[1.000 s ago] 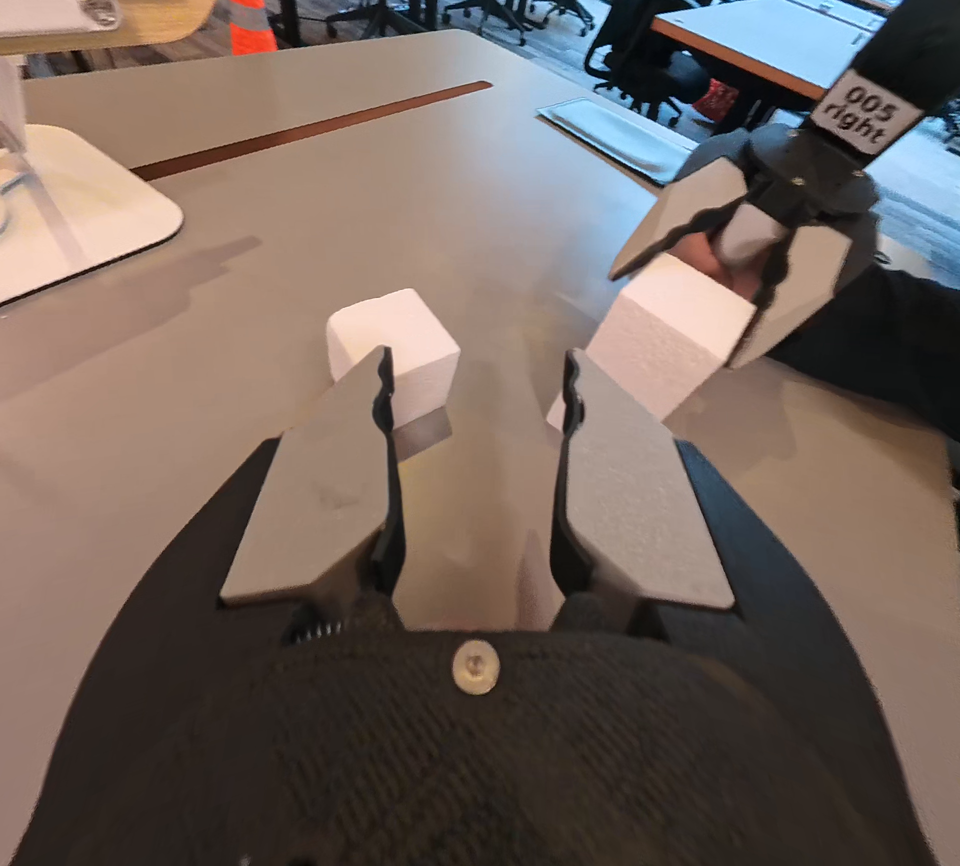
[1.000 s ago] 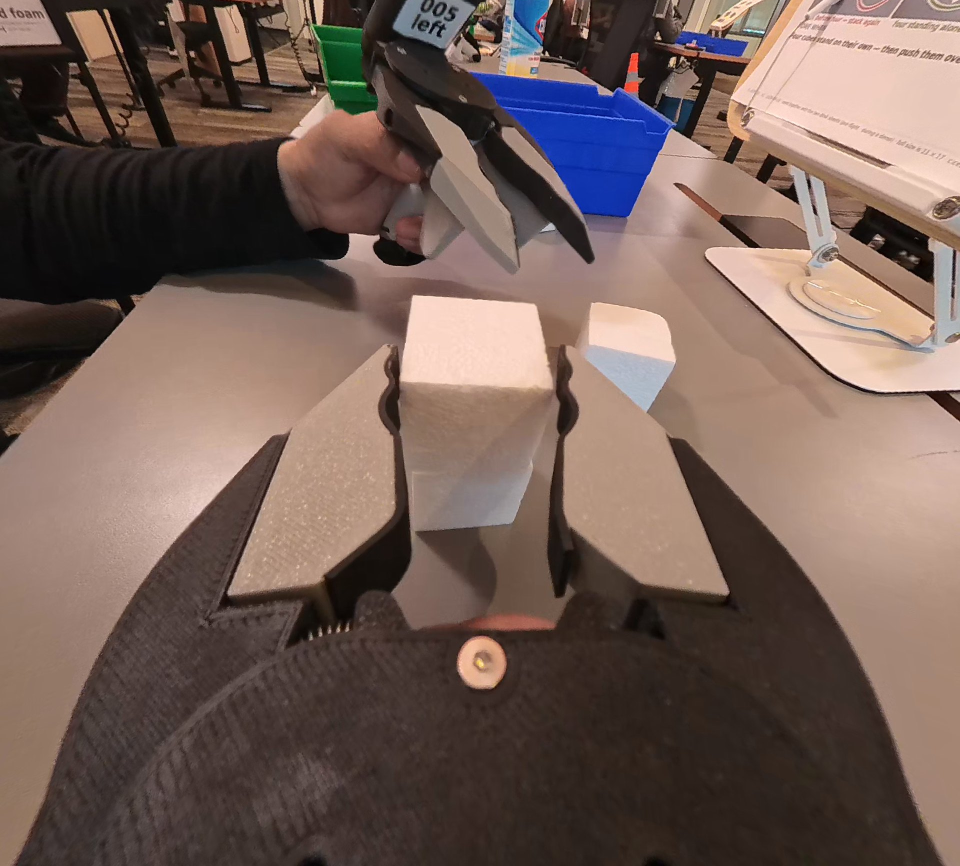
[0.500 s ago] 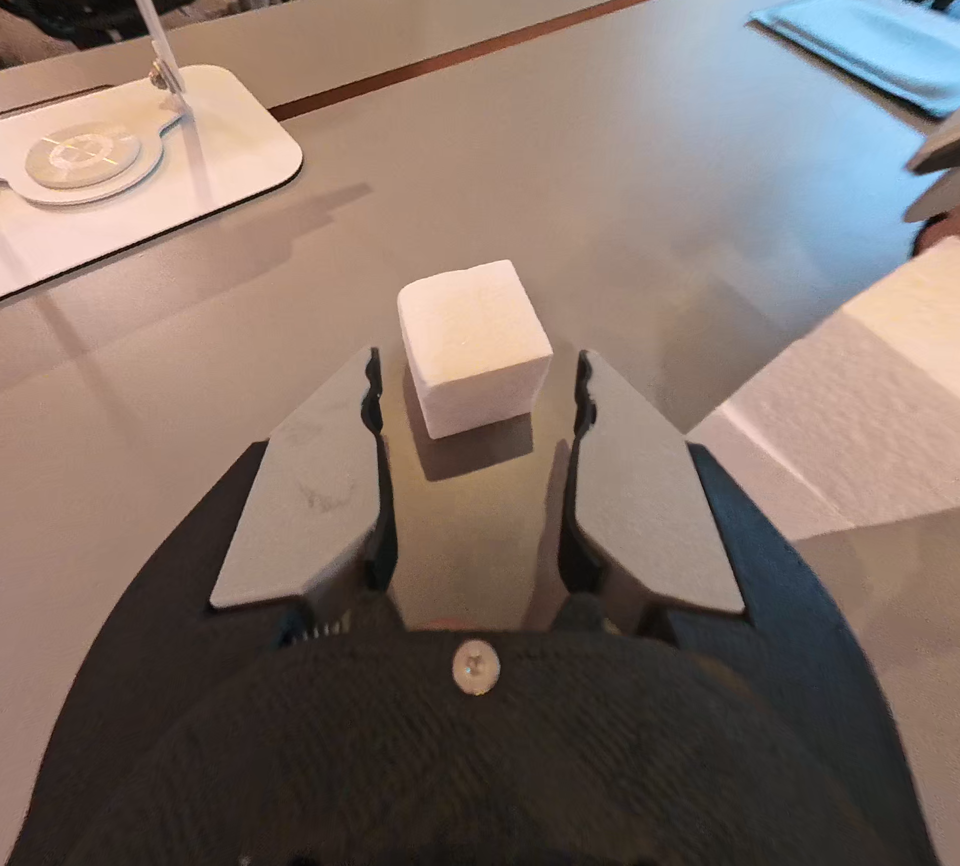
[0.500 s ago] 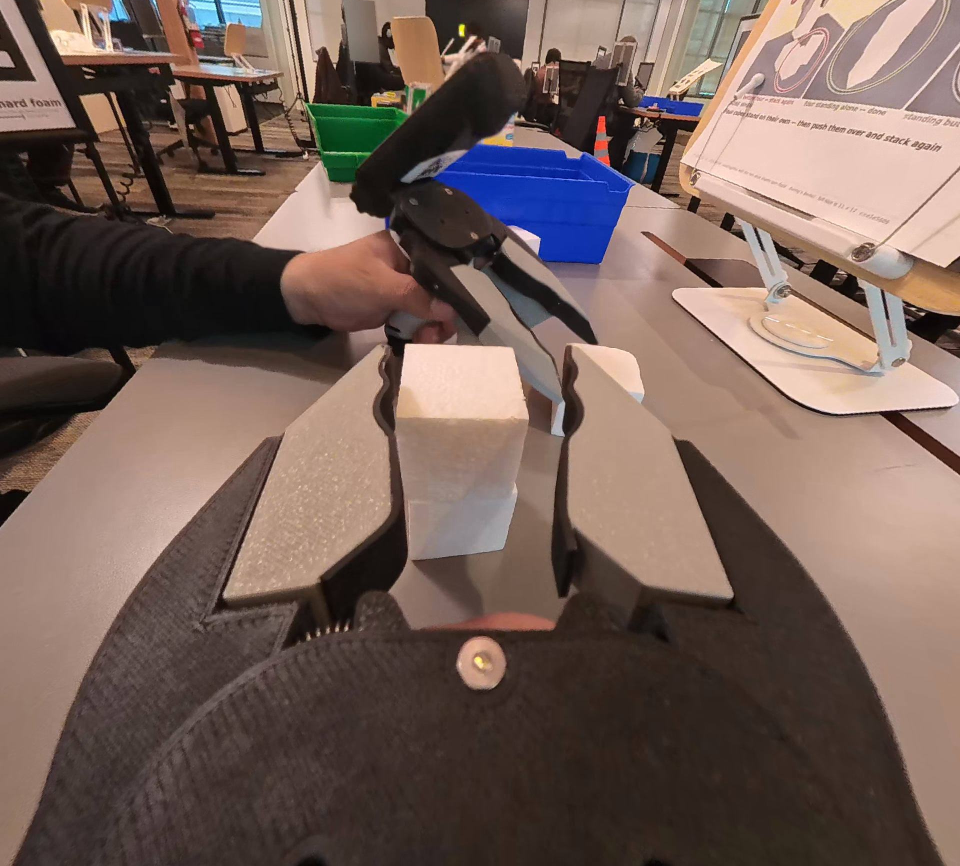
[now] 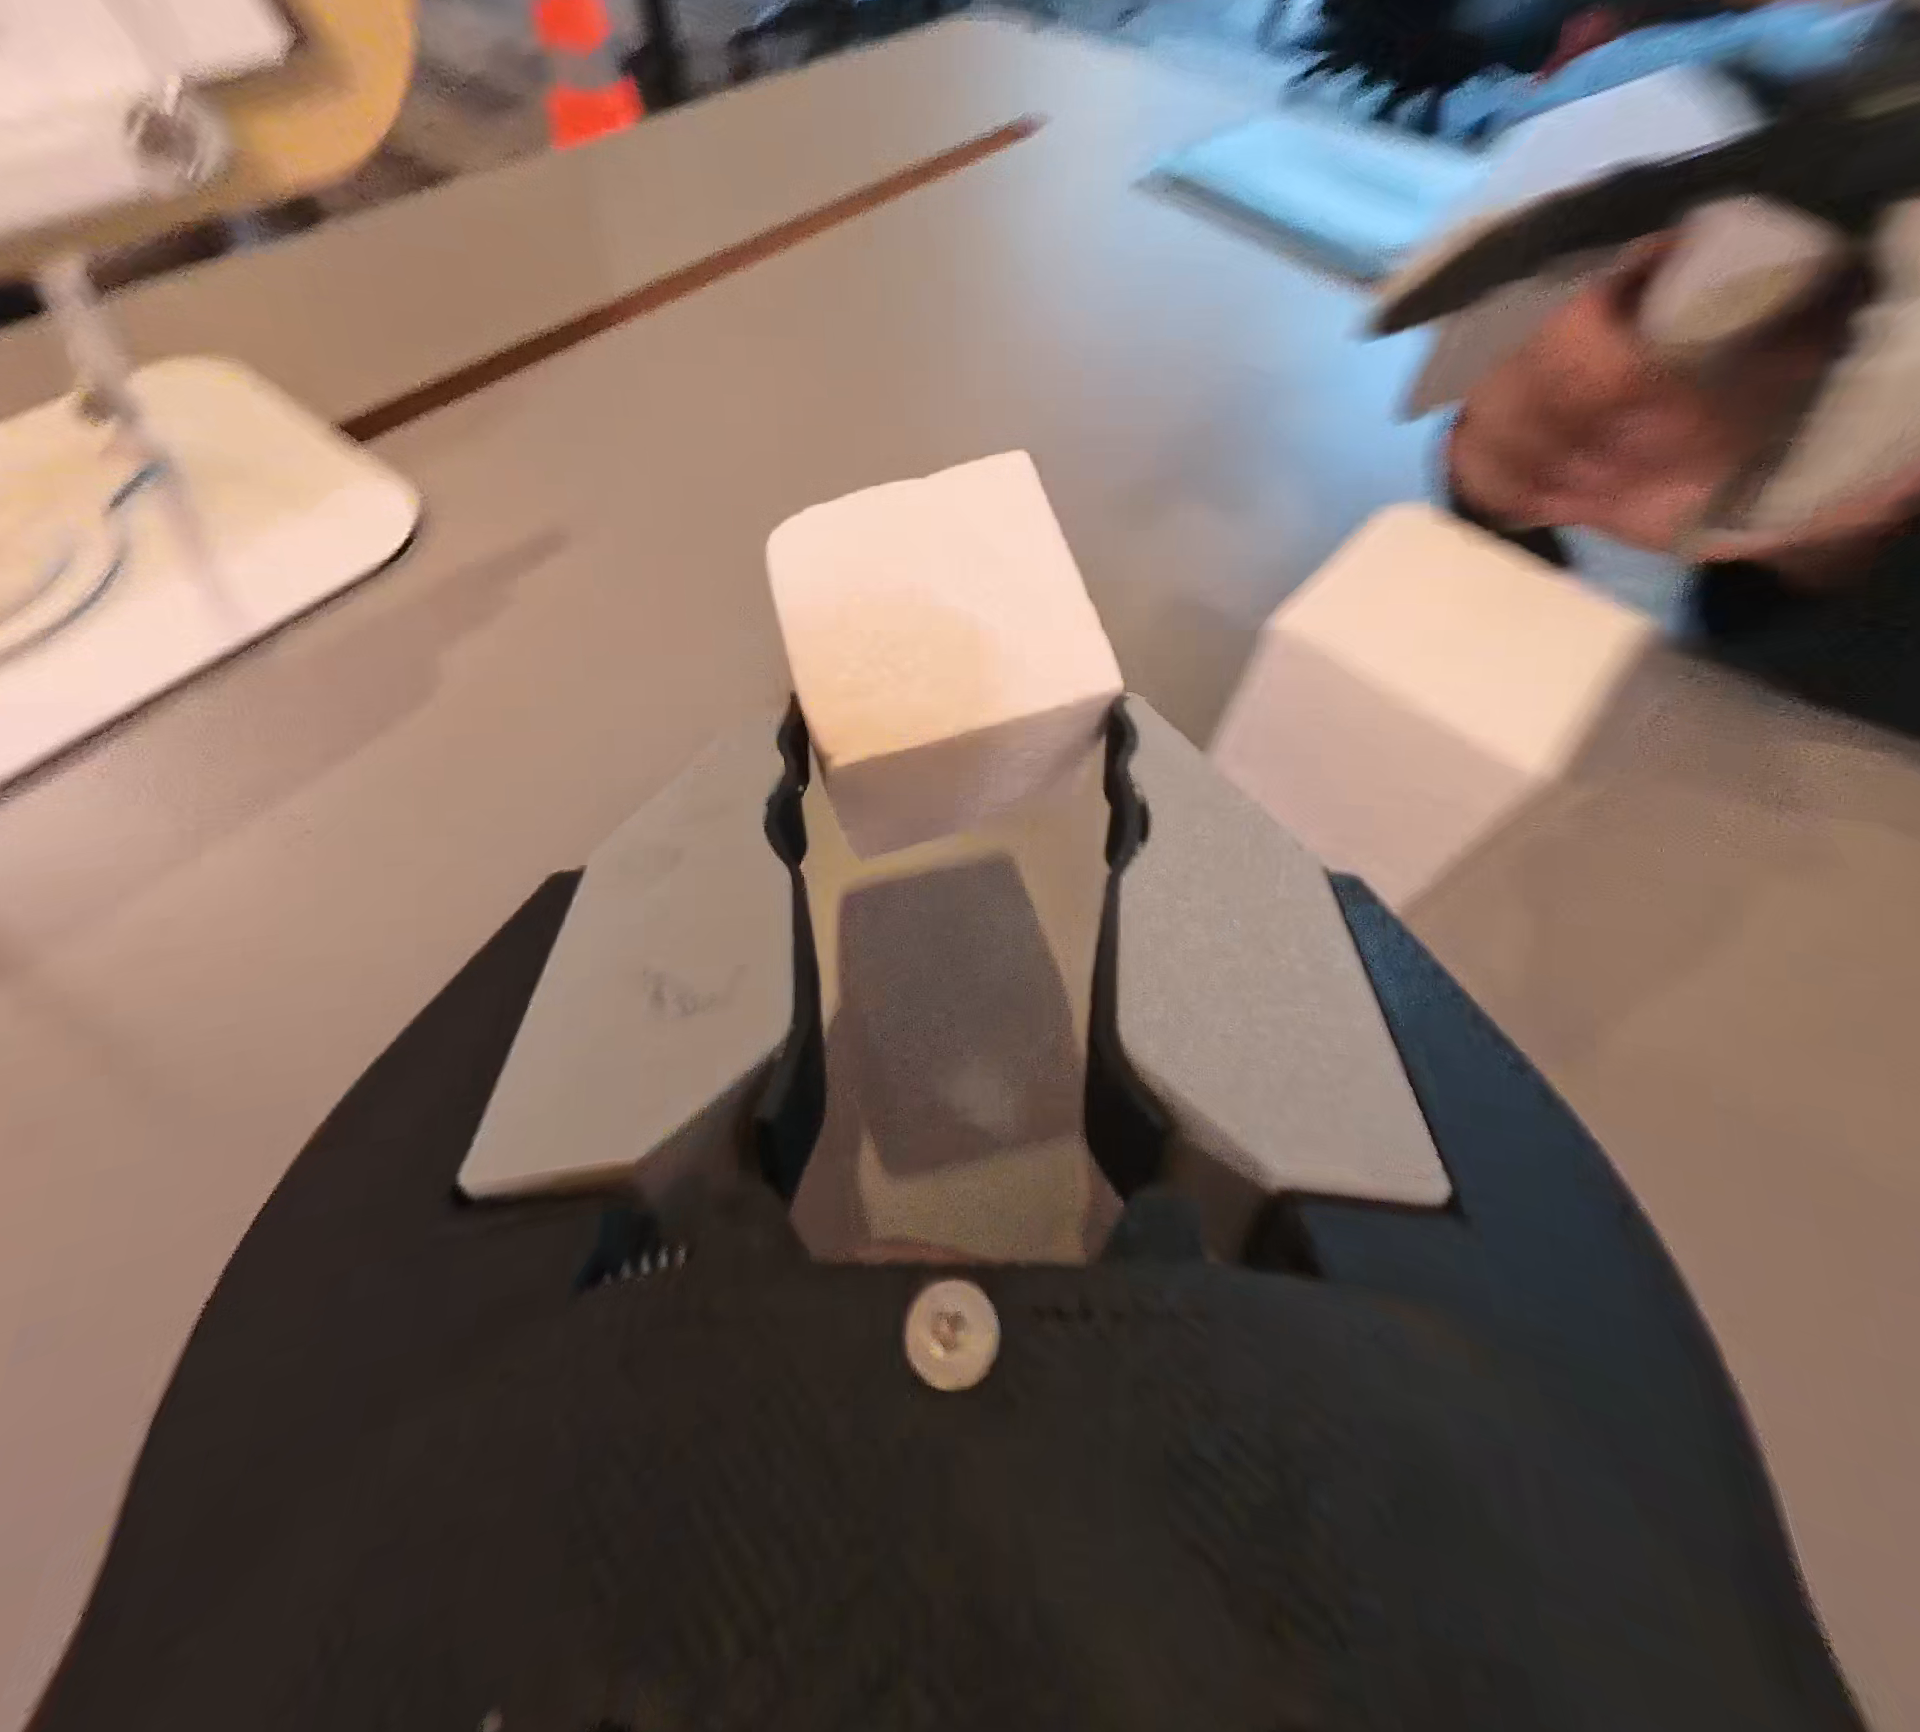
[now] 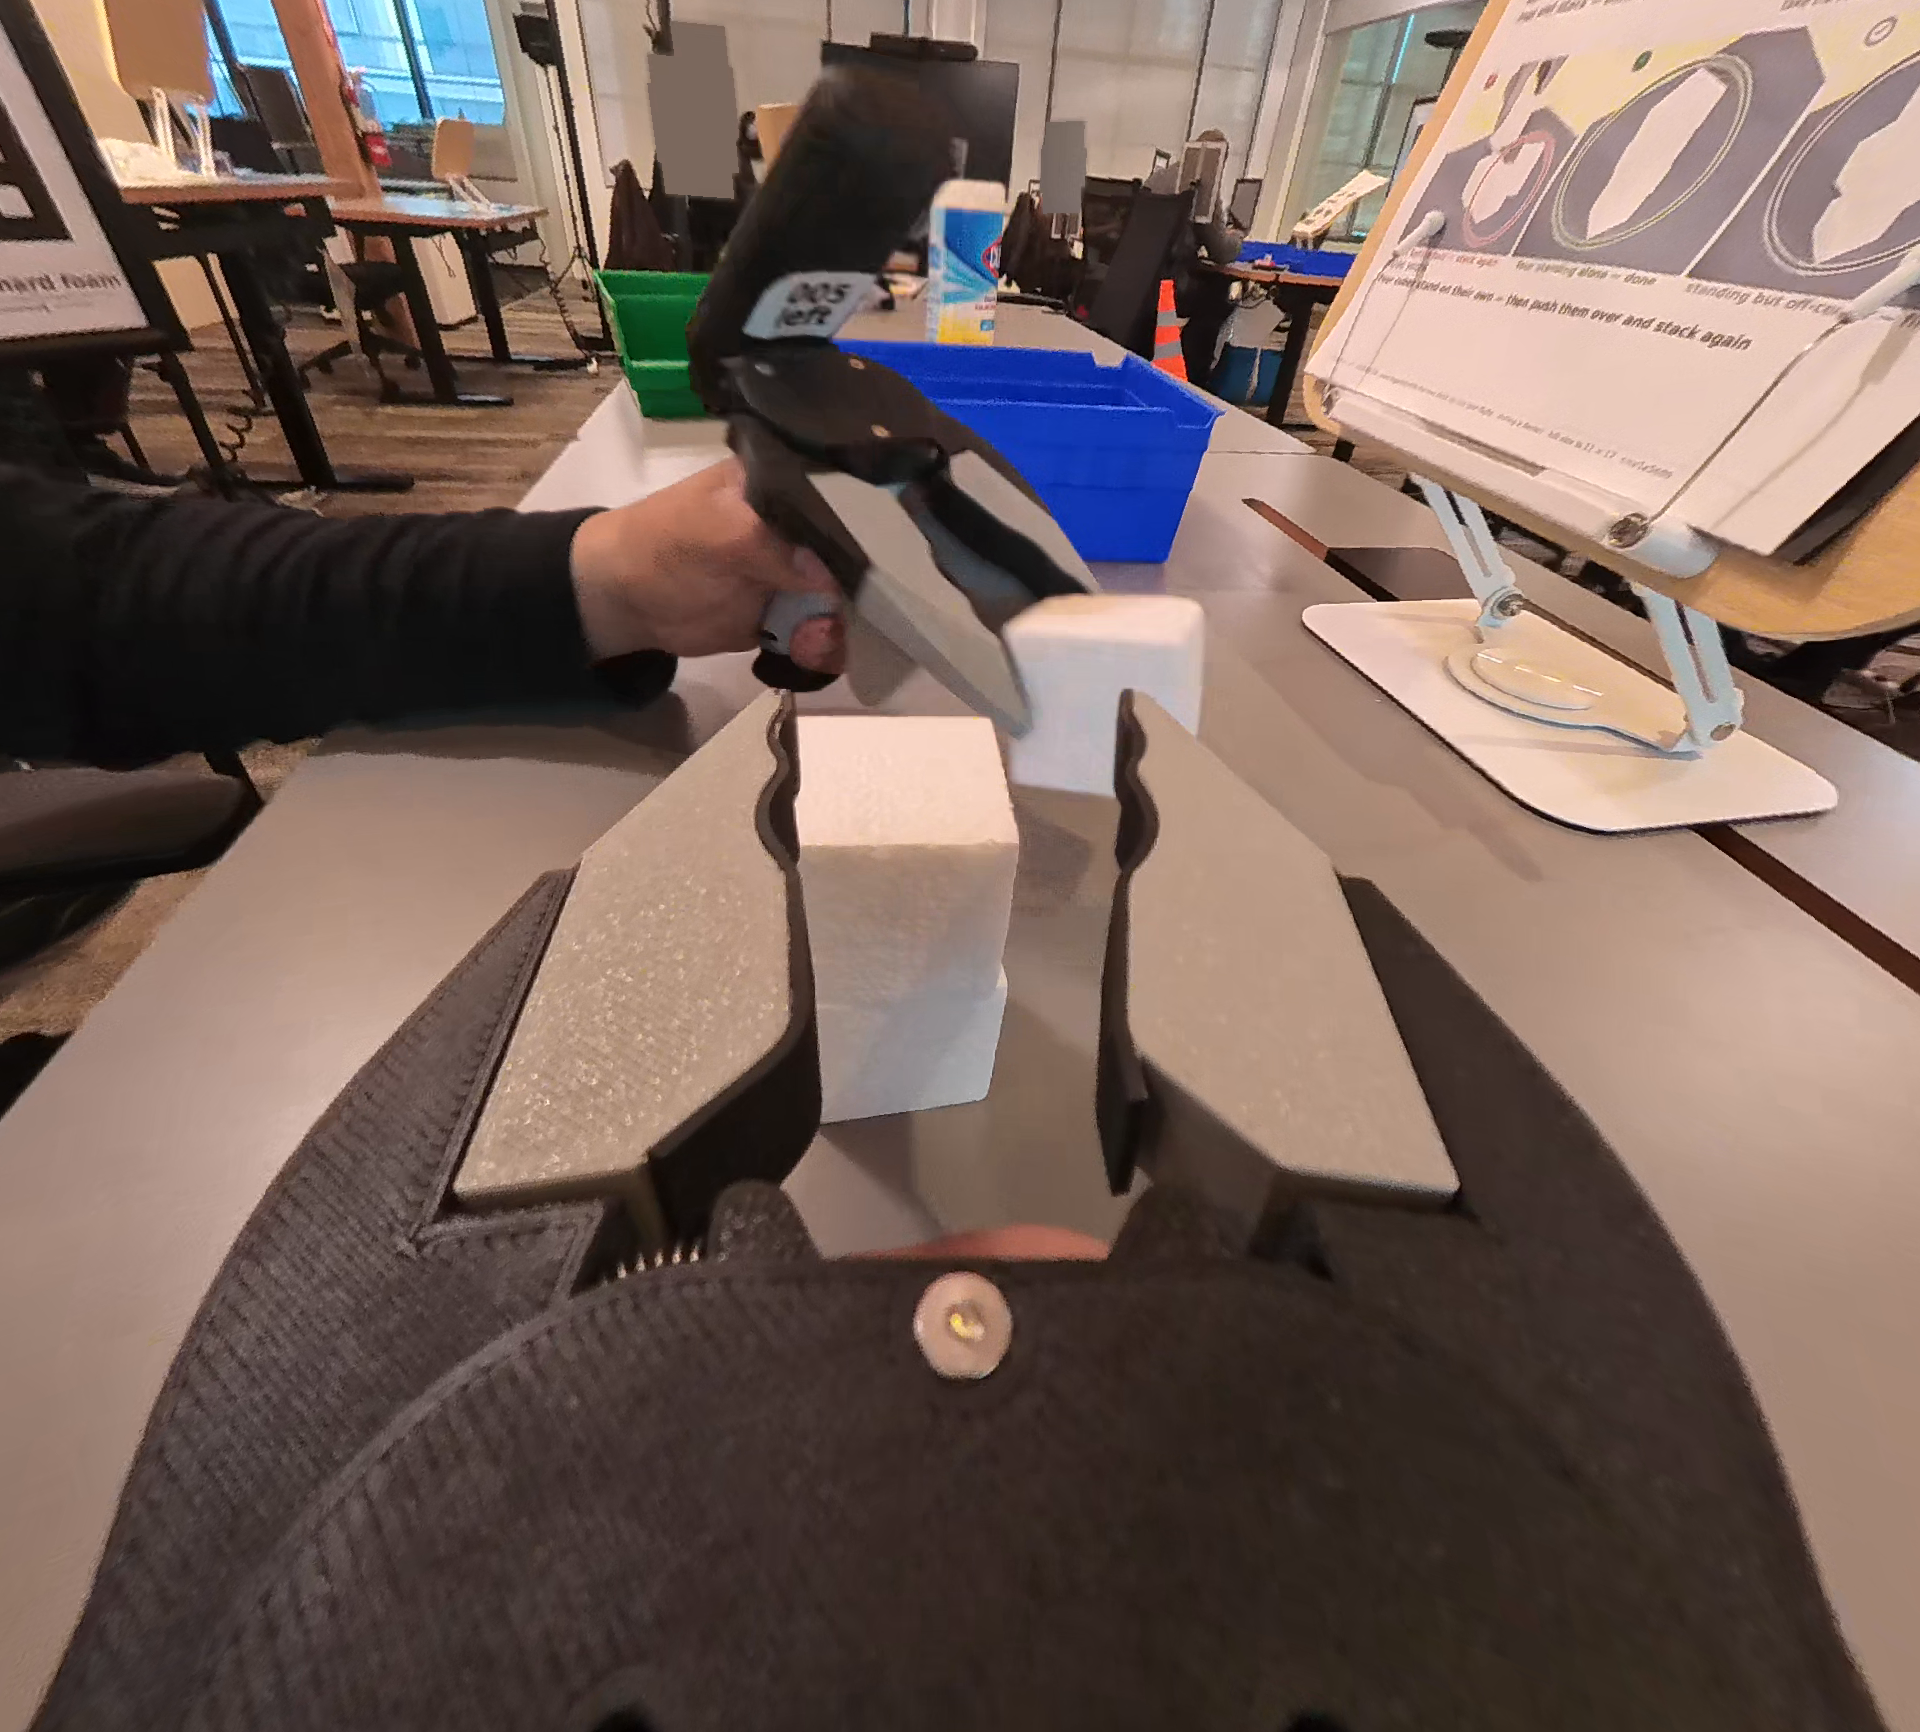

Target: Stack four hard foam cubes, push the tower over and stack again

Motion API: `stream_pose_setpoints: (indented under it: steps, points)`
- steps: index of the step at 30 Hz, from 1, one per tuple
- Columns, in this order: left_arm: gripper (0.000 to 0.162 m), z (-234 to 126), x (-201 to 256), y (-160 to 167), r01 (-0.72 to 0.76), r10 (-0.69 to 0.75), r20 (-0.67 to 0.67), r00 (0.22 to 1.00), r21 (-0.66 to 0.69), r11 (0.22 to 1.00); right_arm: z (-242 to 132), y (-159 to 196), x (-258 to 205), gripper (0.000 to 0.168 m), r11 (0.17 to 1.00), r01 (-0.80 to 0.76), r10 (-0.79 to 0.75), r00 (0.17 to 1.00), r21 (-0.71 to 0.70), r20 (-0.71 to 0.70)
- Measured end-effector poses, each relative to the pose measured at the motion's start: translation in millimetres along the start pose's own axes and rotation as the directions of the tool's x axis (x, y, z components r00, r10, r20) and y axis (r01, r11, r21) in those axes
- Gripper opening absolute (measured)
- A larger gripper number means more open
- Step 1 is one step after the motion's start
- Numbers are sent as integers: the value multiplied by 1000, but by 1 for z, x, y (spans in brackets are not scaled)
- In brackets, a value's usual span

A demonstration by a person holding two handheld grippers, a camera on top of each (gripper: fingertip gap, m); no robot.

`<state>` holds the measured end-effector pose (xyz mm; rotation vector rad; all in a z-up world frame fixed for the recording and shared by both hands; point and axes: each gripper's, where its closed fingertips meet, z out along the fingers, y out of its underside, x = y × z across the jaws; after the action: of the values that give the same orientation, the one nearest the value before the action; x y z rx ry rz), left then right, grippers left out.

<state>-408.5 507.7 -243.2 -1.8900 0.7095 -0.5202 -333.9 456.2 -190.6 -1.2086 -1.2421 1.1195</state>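
Note:
Two white foam cubes stand stacked on the grey table: an upper cube on a lower cube. My right gripper is open around the upper cube, with a gap on its right side. The stack shows at the right of the left wrist view. My left gripper is shut on a third white cube and seems to hold it just off the table. In the right wrist view this cube is behind the stack to the right, in the left gripper. The right gripper is blurred.
A document stand with a white base is at the table's right; it also shows in the left wrist view. A blue bin and a green bin sit at the far end. A person's sleeved arm reaches in from the left.
My right gripper has opened and let go of the upper cube, which stays on the stack. My left gripper moved to the lone cube, shut on it and is moving it toward the stack.

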Motion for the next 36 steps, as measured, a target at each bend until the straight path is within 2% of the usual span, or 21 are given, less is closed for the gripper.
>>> stream_pose_setpoints:
  steps: [3,6,11,15,20,23,29,36]
  points:
    - [55,-30,23,-26,-52,69,-123,990,137,989,-9,-11,2,59,998,-27,27,1000,48,1]
    - [55,-55,39,-48,-88,140,-183,973,267,960,-16,-21,2,58,995,-41,41,999,90,1]
    - [55,-83,71,-72,-25,185,-343,921,420,907,-23,-33,0,58,991,-37,37,999,130,-2]
    - [56,-90,94,-72,-49,247,-411,878,436,899,-23,-40,-8,58,989,-32,30,999,142,15]
    - [56,-98,131,-66,-147,369,-457,809,451,880,-15,-47,-32,59,993,-2,-6,998,121,66]
    - [56,-95,142,-63,-200,412,-438,799,452,869,-8,-49,-48,57,995,25,-35,995,99,98]
    - [56,-102,148,-69,-223,442,-406,800,483,847,-4,-54,-63,62,992,81,-92,989,96,118]
    - [56,-101,143,-70,-211,427,-398,812,482,850,-10,-56,-69,64,993,39,-59,981,111,183]
